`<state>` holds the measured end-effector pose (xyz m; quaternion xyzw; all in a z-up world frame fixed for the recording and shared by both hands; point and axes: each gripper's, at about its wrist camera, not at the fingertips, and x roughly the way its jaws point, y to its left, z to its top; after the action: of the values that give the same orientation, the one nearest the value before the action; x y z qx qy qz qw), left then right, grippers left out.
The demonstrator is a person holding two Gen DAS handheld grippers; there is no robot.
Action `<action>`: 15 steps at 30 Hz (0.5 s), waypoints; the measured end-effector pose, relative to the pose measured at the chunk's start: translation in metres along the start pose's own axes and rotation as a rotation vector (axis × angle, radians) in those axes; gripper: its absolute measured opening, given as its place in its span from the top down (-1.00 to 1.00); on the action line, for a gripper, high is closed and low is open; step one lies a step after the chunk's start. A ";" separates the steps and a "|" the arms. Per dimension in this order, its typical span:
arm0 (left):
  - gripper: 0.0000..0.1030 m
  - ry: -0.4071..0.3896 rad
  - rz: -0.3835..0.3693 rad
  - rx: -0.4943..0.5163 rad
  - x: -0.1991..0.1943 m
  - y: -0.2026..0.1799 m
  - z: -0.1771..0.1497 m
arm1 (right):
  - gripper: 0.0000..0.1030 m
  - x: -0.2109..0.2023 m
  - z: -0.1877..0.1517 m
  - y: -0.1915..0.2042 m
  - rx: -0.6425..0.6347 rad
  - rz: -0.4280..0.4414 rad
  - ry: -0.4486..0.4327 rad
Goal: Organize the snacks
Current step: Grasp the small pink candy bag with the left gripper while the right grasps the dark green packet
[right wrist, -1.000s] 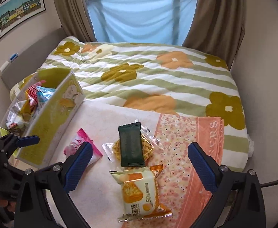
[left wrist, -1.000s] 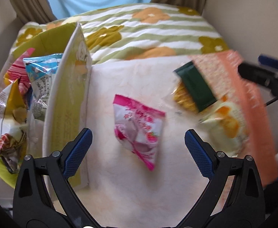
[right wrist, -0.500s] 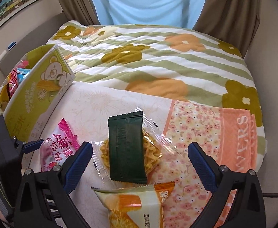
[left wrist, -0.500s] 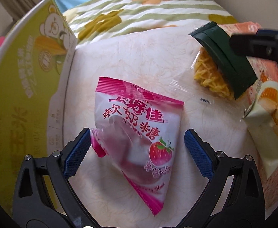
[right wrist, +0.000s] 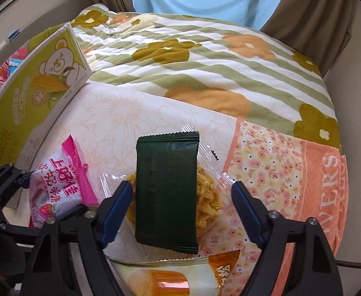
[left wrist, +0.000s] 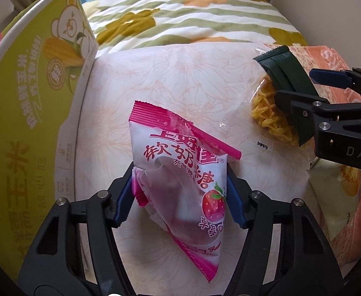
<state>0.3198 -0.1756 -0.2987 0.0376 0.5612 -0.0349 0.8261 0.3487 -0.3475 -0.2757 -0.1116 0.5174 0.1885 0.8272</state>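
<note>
- Right up close, the left gripper [left wrist: 180, 197] is clamped on the pink strawberry candy bag [left wrist: 180, 187], blue pads pressing both its sides as it lies on the cream cloth [left wrist: 170, 79].
- Over to the right gripper [right wrist: 180, 209]: its jaws are closing around the noodle packet [right wrist: 205, 197] with the dark green sachet [right wrist: 167, 187] on top, pads not yet touching the wrapper.
- Just below that packet, an orange-and-white cake wrapper [right wrist: 170, 278] peeks in at the near edge, its top tucked under the noodle packet's seal.
- Left of the candy bag stands the yellow-green corn snack box [left wrist: 32, 103], upright on the cloth, more snack bags [right wrist: 12, 61] showing behind it.
- Further back, an orange floral towel [right wrist: 291, 162] lies under the right side of the noodles.
- Beyond everything, the striped flower quilt [right wrist: 205, 69] runs up to the brown curtains [right wrist: 311, 12].
</note>
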 end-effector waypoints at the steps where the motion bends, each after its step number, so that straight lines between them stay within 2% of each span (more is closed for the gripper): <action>1: -0.16 0.003 0.005 -0.002 0.000 0.000 0.000 | -0.36 0.000 0.000 0.001 -0.008 -0.009 0.000; 8: -0.15 0.013 0.028 -0.036 -0.002 0.007 -0.002 | -0.06 -0.004 -0.005 0.006 -0.053 -0.054 -0.019; 10: -0.14 0.014 0.031 -0.040 -0.003 0.009 -0.003 | 0.09 -0.005 -0.005 0.005 -0.045 -0.057 -0.024; 15: -0.13 0.002 0.032 -0.049 -0.008 0.008 -0.004 | 0.15 -0.008 -0.004 -0.001 -0.009 -0.046 -0.033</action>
<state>0.3142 -0.1671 -0.2923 0.0264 0.5622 -0.0079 0.8265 0.3426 -0.3513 -0.2706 -0.1241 0.4999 0.1735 0.8394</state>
